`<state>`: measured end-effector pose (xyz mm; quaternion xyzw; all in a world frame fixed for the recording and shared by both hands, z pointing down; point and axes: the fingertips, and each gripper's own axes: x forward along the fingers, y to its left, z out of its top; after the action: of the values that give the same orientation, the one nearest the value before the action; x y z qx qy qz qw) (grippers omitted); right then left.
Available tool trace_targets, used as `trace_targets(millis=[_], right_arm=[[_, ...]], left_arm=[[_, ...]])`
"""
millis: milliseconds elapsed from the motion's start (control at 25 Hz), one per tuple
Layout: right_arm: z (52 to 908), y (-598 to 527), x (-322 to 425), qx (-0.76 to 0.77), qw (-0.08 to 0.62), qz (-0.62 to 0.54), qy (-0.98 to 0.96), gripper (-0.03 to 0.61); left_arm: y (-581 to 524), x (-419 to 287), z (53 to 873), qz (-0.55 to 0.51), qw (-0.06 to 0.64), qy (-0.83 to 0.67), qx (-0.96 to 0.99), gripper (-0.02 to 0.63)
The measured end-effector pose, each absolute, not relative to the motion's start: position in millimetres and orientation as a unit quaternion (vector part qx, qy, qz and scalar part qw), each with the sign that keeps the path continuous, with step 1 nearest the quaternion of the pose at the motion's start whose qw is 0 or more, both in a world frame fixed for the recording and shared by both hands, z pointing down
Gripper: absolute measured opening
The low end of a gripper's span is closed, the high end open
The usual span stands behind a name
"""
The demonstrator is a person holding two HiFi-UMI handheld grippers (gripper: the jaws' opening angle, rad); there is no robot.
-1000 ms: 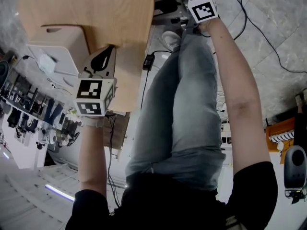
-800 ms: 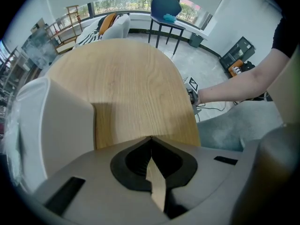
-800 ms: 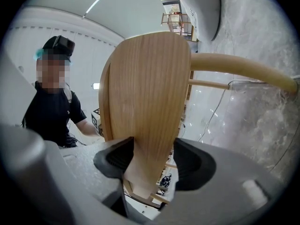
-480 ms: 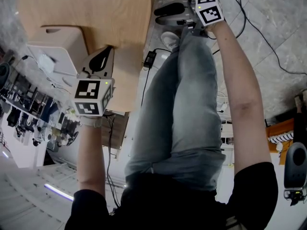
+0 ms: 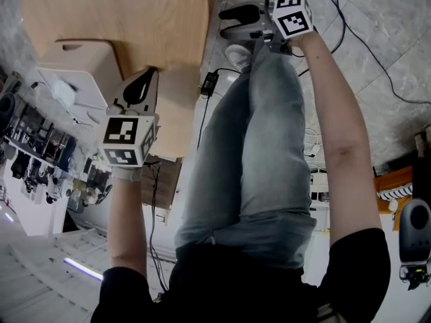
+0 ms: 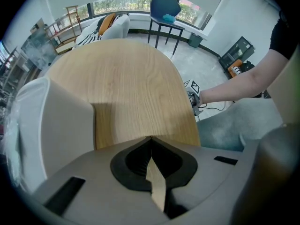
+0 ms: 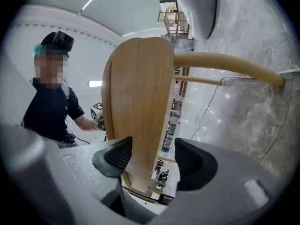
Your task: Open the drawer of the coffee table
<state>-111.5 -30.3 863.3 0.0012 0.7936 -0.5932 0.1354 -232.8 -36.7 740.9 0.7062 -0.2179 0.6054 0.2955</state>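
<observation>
seen from above, the wooden coffee table (image 5: 121, 12) fills 11 o'clock, its far side cut off; its drawer cannot be made out. the left gripper (image 6: 150, 138) points down at the tabletop, jaws closed together. the right gripper (image 7: 152, 156), at 1 o'clock, has just been opening: jaws half apart around the table's rim, and whether either touches it is unclear. the person's legs (image 5: 269, 147) hide the floor below.

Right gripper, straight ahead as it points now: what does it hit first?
The wooden tabletop edge. The right gripper, jaws just opening, lines that edge up with its gap, nearer one pad; whether the edge is already between the jaws is unclear.
</observation>
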Motion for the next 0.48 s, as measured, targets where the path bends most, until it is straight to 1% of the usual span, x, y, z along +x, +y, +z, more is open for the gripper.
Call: trace_targets(millis=[240, 480], right_arm=[[848.6, -40.2, -124.2, 0.034, 0.145, -0.564, 0.813, 0.282], [838.8, -50.0, -140.4, 0.088, 0.159, -0.529, 0.829, 0.273]], left_arm=[[-33.7, -228.3, 741.1, 0.609, 0.287, -0.212, 0.708, 0.011], [-38.3, -226.8, 736.7, 0.614, 0.298, -0.211, 0.7, 0.011]])
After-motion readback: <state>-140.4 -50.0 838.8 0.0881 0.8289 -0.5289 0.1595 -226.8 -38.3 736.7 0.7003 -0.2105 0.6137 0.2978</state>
